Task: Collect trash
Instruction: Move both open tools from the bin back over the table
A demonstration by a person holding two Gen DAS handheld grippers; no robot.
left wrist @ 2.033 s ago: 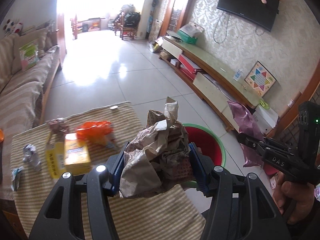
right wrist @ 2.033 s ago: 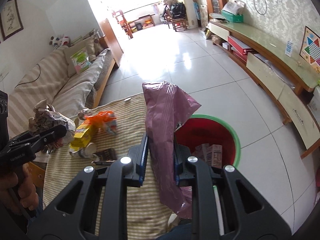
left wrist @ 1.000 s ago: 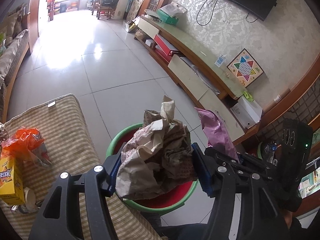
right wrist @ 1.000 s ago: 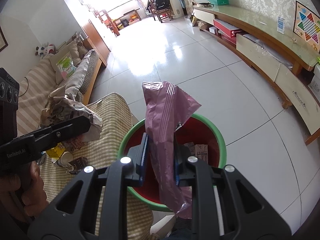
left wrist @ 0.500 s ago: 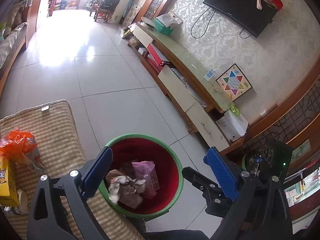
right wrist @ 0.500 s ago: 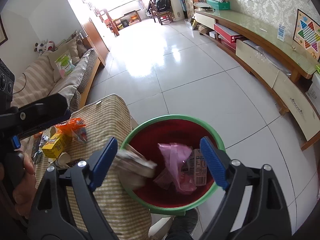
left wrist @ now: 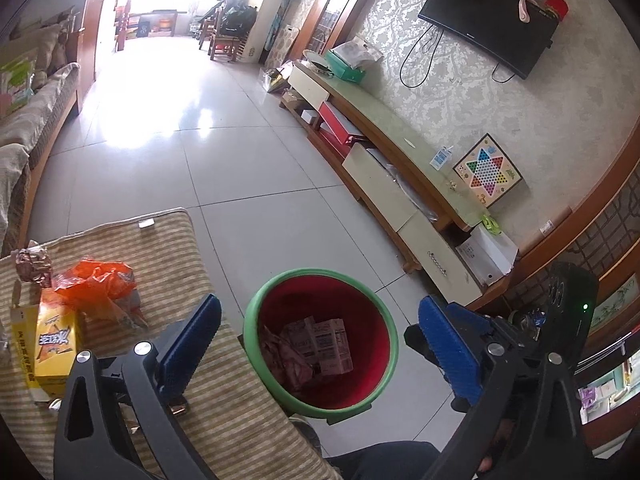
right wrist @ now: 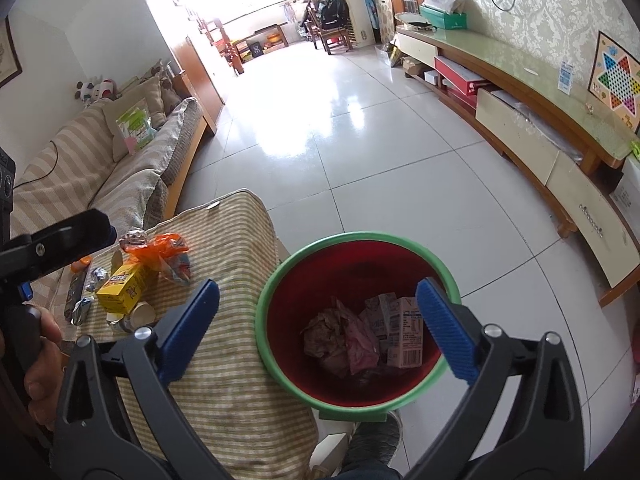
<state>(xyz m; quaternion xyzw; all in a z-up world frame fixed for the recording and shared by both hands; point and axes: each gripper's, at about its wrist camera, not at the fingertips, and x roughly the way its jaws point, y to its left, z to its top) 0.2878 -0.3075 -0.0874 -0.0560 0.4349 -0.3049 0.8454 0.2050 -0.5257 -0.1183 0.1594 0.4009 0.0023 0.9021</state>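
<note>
Left wrist view: the left gripper [left wrist: 320, 336] has its jaws still opening, already spread wide, with nothing between the blue pads [left wrist: 192, 340]; only air and the bin [left wrist: 256, 344] below show in the gap. The bin, red inside with a green rim, stands on the floor just beside the striped table [left wrist: 224, 412]. In it lie crumpled brown paper [left wrist: 290, 360] and two small cartons [left wrist: 324, 344]. More trash sits on the table: an orange bag [left wrist: 96, 284], a yellow box [left wrist: 54, 344] and a foil wad [left wrist: 32, 266]. The right gripper [left wrist: 424, 344] shows at the right edge, empty.

A second ago this gripper was clamped on the crumpled paper above the bin; now the paper lies inside.

Right wrist view: the right gripper [right wrist: 318, 320] is opening too, jaws wide apart and holding nothing, pointed down over the bin [right wrist: 272, 284]. Inside are the brown paper [right wrist: 324, 332], a pink bag [right wrist: 362, 346] and the cartons [right wrist: 404, 330]. On the table [right wrist: 232, 392] to the left lie the orange bag [right wrist: 166, 248], yellow box [right wrist: 122, 286] and a paper cup [right wrist: 142, 314]. A hand [right wrist: 42, 372] holds the left gripper's handle at the left edge.

A second ago these pads pinched the pink bag upright over the bin; it now rests in the bin beside the paper.
</note>
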